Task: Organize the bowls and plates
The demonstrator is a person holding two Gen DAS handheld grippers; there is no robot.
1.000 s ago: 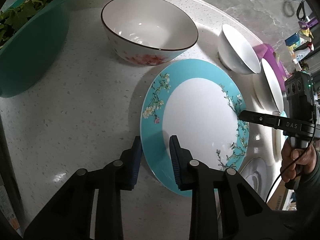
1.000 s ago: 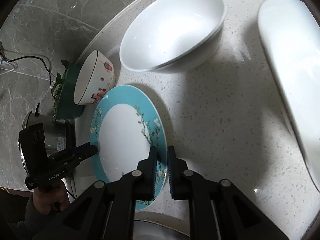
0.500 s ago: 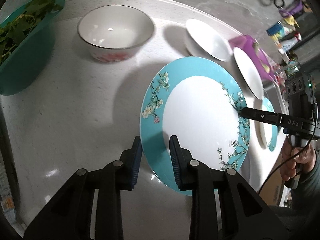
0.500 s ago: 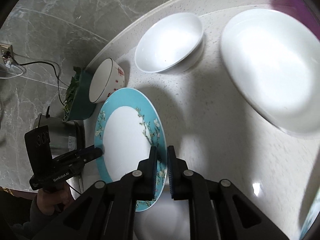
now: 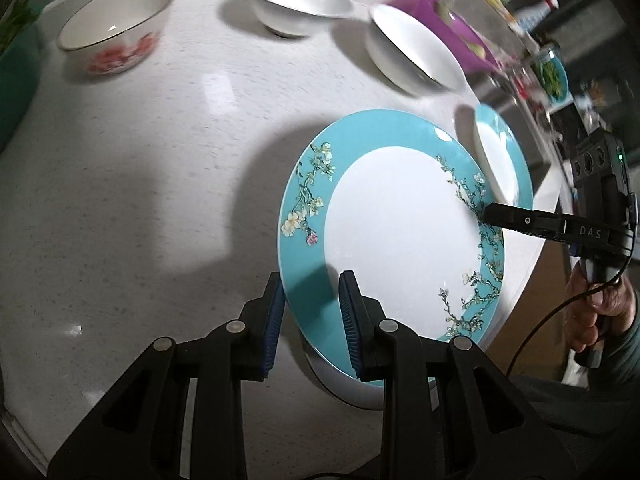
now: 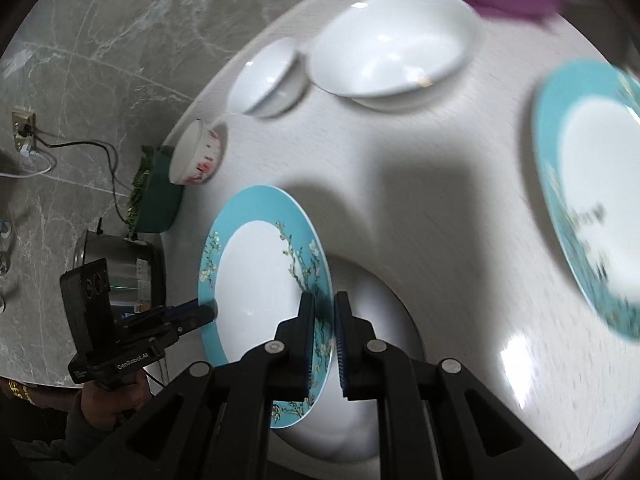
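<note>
A teal-rimmed floral plate (image 5: 400,224) (image 6: 260,276) is held up off the white table by both grippers. My left gripper (image 5: 312,312) is shut on its near rim. My right gripper (image 6: 322,328) is shut on the opposite rim; it also shows in the left wrist view (image 5: 490,213). Under the plate lies a white plate (image 6: 372,360), also visible in the left wrist view (image 5: 344,388). A second teal plate (image 6: 592,184) (image 5: 500,152) lies to the right on the table.
A flower-painted bowl (image 5: 114,44) (image 6: 196,156), a small white bowl (image 5: 296,0) (image 6: 268,76) and a wide white bowl (image 5: 412,48) (image 6: 392,56) stand at the back. A purple container (image 5: 448,28) and a teal basin of greens (image 6: 154,196) sit at the table's edges.
Both grippers have carried the teal plate higher and to the right, over the white plate. The bowls have receded and the second teal plate has come into view.
</note>
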